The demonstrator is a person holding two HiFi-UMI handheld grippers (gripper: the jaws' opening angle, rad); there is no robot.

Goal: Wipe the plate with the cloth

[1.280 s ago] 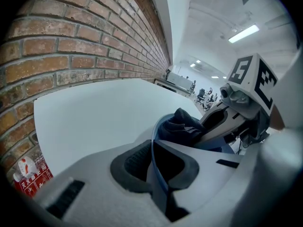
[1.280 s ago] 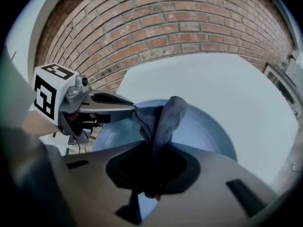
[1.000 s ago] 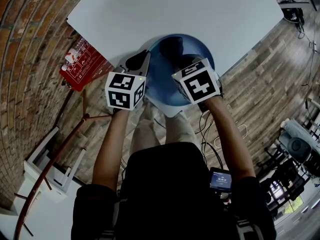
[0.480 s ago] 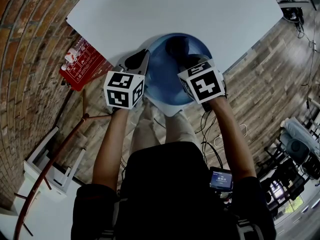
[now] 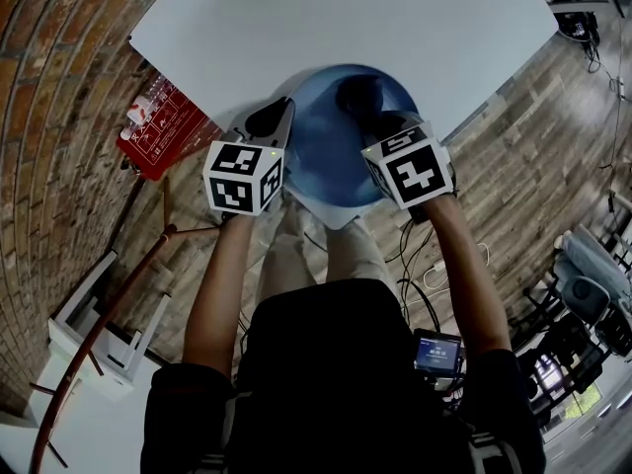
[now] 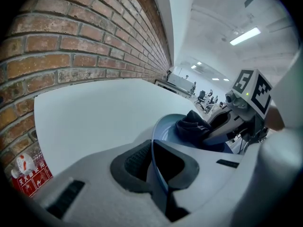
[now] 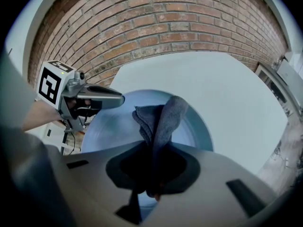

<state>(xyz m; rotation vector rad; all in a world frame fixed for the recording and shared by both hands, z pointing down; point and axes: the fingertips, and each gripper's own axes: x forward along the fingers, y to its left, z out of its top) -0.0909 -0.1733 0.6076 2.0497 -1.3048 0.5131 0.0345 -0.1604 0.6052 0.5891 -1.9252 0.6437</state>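
i'm looking down on the white table [image 5: 346, 18] with the blue plate [image 5: 318, 161] sitting at its near edge, right in front of me. my left gripper [image 5: 279, 118] is at the plate's left side. in the left gripper view its jaws are pressed onto the plate's rim [image 6: 160, 129], one pad on either side of the thin blue edge, so it's pinching the plate.

my right gripper [image 5: 381, 126] is over the plate's right half. in the right gripper view its jaws are clamped on the dark grey cloth [image 7: 163, 119], which stands up between them in a bunched fold and spills forward onto the plate's blue surface [image 7: 111, 126]. from the head view the cloth [image 5: 357, 97] lies on the far right part of the plate, inside the rim.

the two grippers face each other across the plate, near but apart. in the right gripper view the left gripper's marker cube [image 7: 53, 85] shows at the left. a red printed sheet [image 5: 163, 126] lies off the table's left edge, beside the brick wall [image 5: 59, 87].
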